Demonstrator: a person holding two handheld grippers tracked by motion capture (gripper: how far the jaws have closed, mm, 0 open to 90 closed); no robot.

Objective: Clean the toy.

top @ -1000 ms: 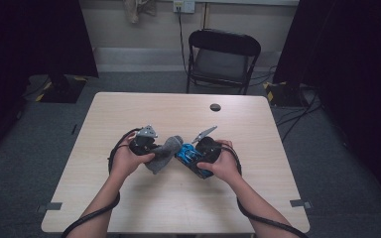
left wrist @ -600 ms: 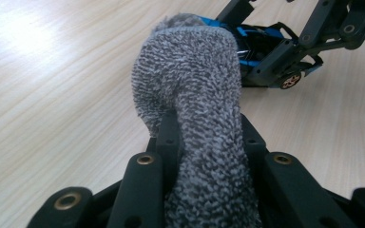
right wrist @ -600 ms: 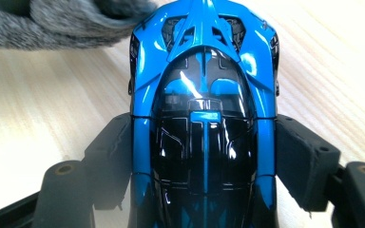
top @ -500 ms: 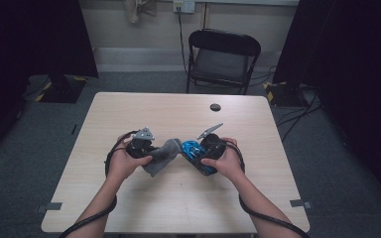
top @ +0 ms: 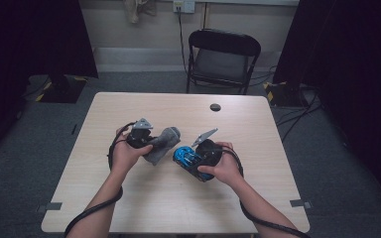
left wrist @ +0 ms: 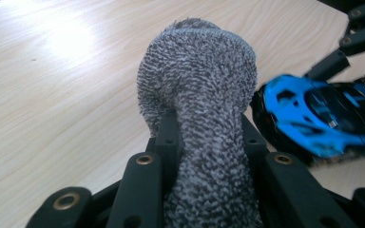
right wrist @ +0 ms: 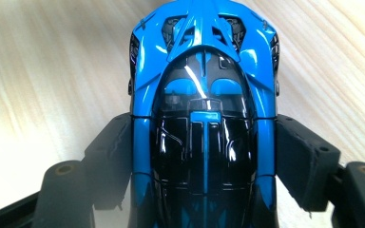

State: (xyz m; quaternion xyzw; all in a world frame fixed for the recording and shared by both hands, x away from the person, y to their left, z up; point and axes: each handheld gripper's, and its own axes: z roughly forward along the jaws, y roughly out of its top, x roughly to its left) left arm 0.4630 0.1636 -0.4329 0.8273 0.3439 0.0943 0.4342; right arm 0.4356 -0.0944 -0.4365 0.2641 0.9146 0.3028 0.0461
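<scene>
A grey terry cloth (top: pixel 162 143) sticks out rolled between the jaws of my left gripper (top: pixel 151 142), which is shut on it just above the table. In the left gripper view the cloth (left wrist: pixel 204 95) rises from my left gripper (left wrist: pixel 206 142) and curls over at its tip. A blue and black toy car (top: pixel 185 157) is clamped by my right gripper (top: pixel 188 158), close to the cloth's right. The black pads (right wrist: pixel 304 156) press the car (right wrist: pixel 204 95) on both sides in my right gripper (right wrist: pixel 204 147). The car (left wrist: pixel 313 118) lies beside the cloth.
The light wooden table (top: pixel 278 198) carries a small black round piece (top: pixel 215 107) near its far edge. A black folding chair (top: pixel 222 54) stands beyond that edge. Cables trail from both grippers along the forearms.
</scene>
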